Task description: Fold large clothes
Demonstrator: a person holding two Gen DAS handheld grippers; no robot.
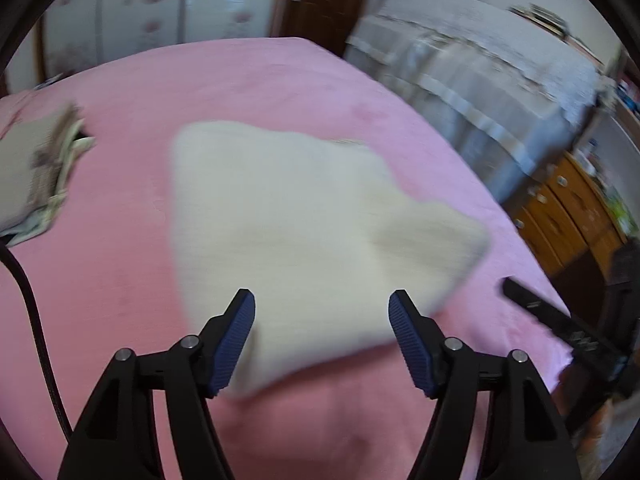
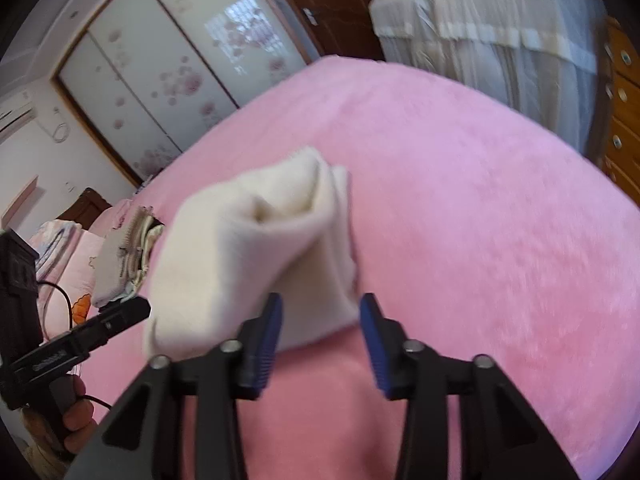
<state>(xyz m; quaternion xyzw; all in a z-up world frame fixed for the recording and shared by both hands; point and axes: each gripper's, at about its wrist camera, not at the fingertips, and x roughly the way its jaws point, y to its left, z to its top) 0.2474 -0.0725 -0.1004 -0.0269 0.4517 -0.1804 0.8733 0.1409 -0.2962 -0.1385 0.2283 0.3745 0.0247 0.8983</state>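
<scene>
Cream garment [image 1: 304,216], folded into a thick bundle, lying on the pink bedspread [image 1: 240,80] near its middle, slightly blurred in both views. Showing an open rolled end toward the right wrist camera [image 2: 280,216]. Left gripper [image 1: 322,340] hovering over the near edge of the bundle, jaws spread wide, blue pads [image 1: 234,344] gripping nothing. Right gripper [image 2: 320,344] hanging just before the bundle's near edge, jaws parted more narrowly, also clasping nothing; contact with the cloth impossible to tell. Stack of folded clothes [image 1: 36,176] sitting well apart at the left side of the bed, beside a patterned pillow [image 2: 60,248]. Standing beyond the bed: floral wardrobe doors [image 2: 160,72], draped furniture [image 1: 480,80], wooden drawers [image 1: 568,216].
</scene>
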